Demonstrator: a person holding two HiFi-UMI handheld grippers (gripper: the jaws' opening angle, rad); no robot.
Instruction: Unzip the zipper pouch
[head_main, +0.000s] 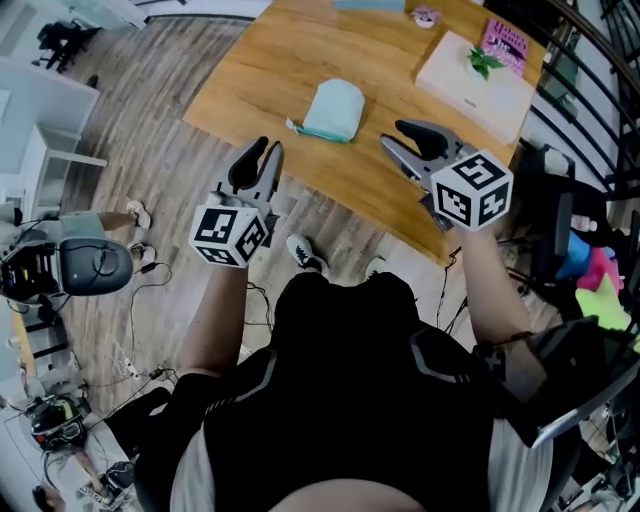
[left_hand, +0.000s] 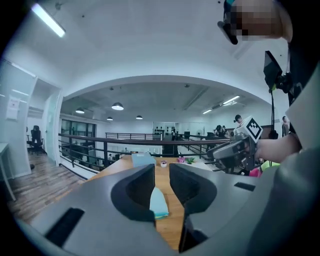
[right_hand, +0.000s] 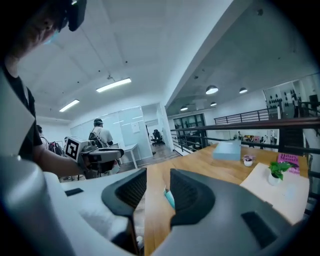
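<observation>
The light teal zipper pouch (head_main: 335, 110) lies flat on the wooden table (head_main: 250, 80), near its front edge. Both grippers hang in the air in front of that edge, short of the pouch and not touching it. My left gripper (head_main: 266, 150) points at the pouch from the left; its jaws stand a narrow gap apart with nothing between them. Through that gap in the left gripper view (left_hand: 161, 172) the pouch (left_hand: 159, 202) shows on the table beyond. My right gripper (head_main: 398, 138) is open and empty to the pouch's right; in its own view (right_hand: 158, 180) a sliver of the pouch (right_hand: 170, 198) appears.
A white box (head_main: 475, 75) with a small green plant and a pink book (head_main: 505, 45) sit at the table's far right. A pale blue box (head_main: 370, 5) and a small pink pot (head_main: 425, 16) stand at the far edge. An office chair (head_main: 90, 265) is on the floor at left.
</observation>
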